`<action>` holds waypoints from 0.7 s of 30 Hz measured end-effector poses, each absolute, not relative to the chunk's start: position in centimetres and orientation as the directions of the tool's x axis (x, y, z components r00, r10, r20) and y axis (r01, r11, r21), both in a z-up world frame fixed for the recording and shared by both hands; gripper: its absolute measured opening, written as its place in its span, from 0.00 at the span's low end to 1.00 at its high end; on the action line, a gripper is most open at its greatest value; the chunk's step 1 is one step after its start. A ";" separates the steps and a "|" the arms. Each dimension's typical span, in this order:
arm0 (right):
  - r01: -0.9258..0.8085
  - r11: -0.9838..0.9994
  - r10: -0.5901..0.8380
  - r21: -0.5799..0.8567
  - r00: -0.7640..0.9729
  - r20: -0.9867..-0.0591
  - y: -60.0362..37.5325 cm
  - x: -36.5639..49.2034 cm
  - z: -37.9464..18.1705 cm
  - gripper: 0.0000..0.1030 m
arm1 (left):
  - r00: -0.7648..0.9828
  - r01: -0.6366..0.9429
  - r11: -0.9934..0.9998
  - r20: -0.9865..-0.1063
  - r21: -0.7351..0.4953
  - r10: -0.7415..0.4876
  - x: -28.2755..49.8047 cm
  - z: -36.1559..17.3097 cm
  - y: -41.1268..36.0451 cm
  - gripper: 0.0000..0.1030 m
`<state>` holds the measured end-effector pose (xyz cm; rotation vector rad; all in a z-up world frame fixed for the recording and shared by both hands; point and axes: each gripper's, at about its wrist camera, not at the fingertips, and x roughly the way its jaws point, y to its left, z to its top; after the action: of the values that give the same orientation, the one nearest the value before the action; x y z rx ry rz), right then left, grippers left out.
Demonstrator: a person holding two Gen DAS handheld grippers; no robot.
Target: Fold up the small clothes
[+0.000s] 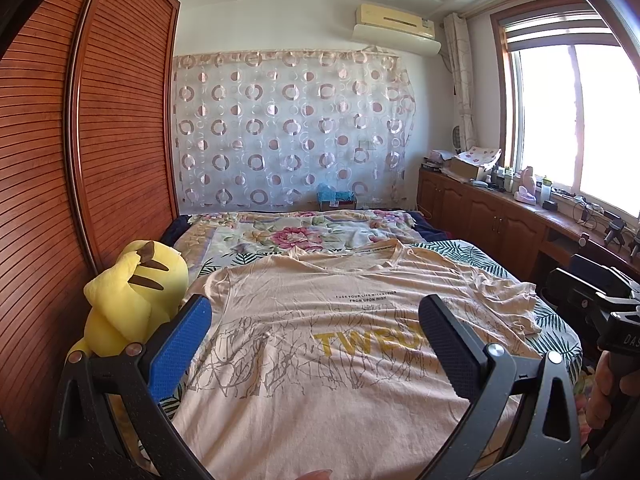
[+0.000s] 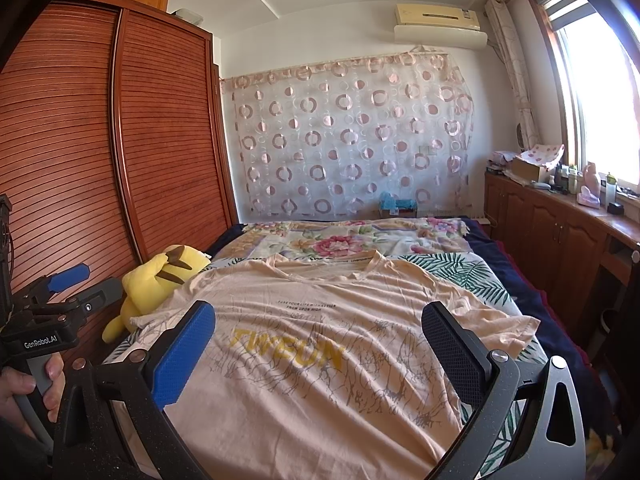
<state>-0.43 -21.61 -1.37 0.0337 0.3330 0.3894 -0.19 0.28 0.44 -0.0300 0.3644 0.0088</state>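
Peach cotton T-shirt (image 1: pixel 320 344) lies spread flat, front up, on the bed (image 1: pixel 472 254), printed "TWFUN" in yellow under small dark lines of which "FROM UPON HIGH" can be read. Both the left gripper (image 1: pixel 314 340) and the right gripper (image 2: pixel 318 344) hover over it with jaws wide apart, holding nothing — the left one's body reads "GenRobot.AI" in the right wrist view. At ten o'clock a yellow plush toy (image 1: pixel 132 300) leans by the slatted wardrobe (image 1: pixel 80 140); at two o'clock runs a cluttered counter (image 1: pixel 560 216).

Home bedroom: bed under floral quilt (image 1: pixel 304 232), louvred reddish wooden wardrobe (image 1: pixel 100 128), yellow plush toy (image 1: pixel 132 300), wall-mounted cream air conditioner (image 2: pixel 438 24), circle-patterned sheer curtain (image 2: pixel 348 140).
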 end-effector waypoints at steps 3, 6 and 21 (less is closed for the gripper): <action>-0.367 0.925 0.379 0.096 0.871 -0.312 -21.6 -0.4 -1.4 1.00 | 0.934 -0.012 1.000 -0.357 -0.028 0.001 -0.2 0.5 0.3 1.00; -0.367 0.925 0.378 0.097 0.871 -0.312 -21.6 -0.4 -1.4 1.00 | 0.935 -0.013 1.000 -0.356 -0.027 0.003 -0.2 0.4 0.3 1.00; -0.369 0.924 0.381 0.099 0.871 -0.311 -21.7 -0.4 -1.3 1.00 | 0.935 -0.013 1.000 -0.355 -0.025 0.003 -0.2 0.4 0.2 1.00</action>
<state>-0.41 -21.66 -1.34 0.0365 0.3321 0.3917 -0.23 0.21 0.45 -0.0272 0.3625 0.0084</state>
